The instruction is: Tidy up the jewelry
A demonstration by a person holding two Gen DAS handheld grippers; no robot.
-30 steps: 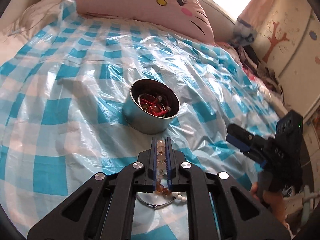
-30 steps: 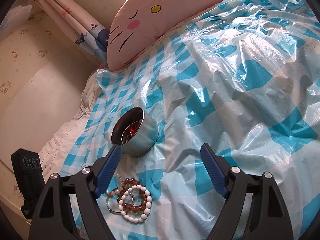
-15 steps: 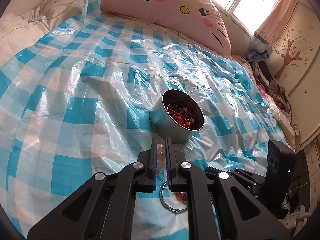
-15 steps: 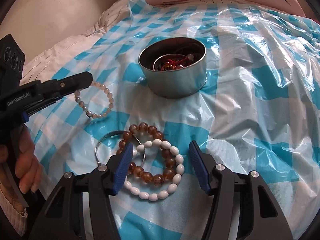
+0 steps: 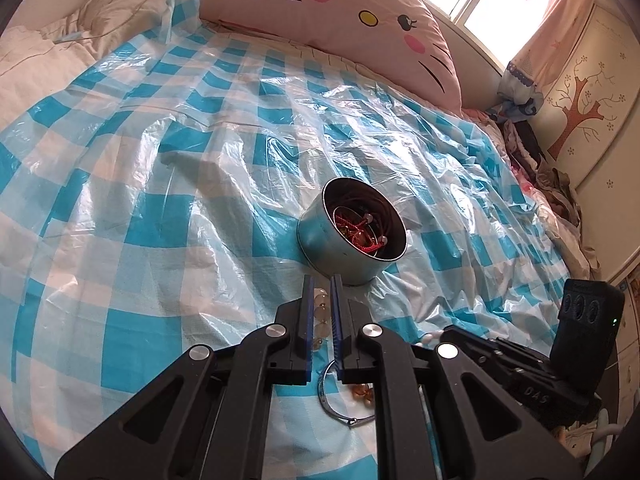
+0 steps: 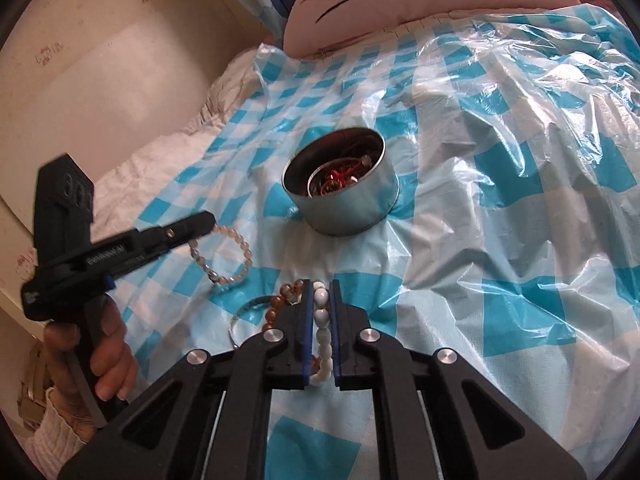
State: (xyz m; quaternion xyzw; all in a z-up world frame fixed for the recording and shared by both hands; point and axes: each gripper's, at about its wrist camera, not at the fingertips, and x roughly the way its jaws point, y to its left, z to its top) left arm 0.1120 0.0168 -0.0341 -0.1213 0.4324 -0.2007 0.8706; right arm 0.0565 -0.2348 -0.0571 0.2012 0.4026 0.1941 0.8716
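My left gripper [image 5: 320, 280] is shut on a pale bead bracelet [image 5: 320, 314], which hangs from its tips just above the sheet in the right wrist view [image 6: 224, 256]. Just beyond stands a round metal tin [image 5: 332, 248] with red cord jewelry inside. My right gripper [image 6: 320, 284] is closing, and its pads press on a white bead bracelet [image 6: 321, 320]. Under and left of its tips, an amber bead bracelet [image 6: 276, 304] and a thin silver bangle [image 6: 248, 308] lie on the sheet. Part of the white bracelet is hidden under the right gripper's body.
A blue-and-white checked plastic sheet [image 5: 160, 220] covers the bed. A pink cat-face pillow [image 5: 328, 12] lies at the head. Clothes [image 5: 552, 176] are piled along the right edge by a wardrobe. A hand [image 6: 104, 344] holds the left gripper's handle near the bed's left side.
My right gripper moved forward over the bracelet pile and closed from wide open onto the white bead bracelet. My left gripper kept its hold on the pale bracelet and barely moved.
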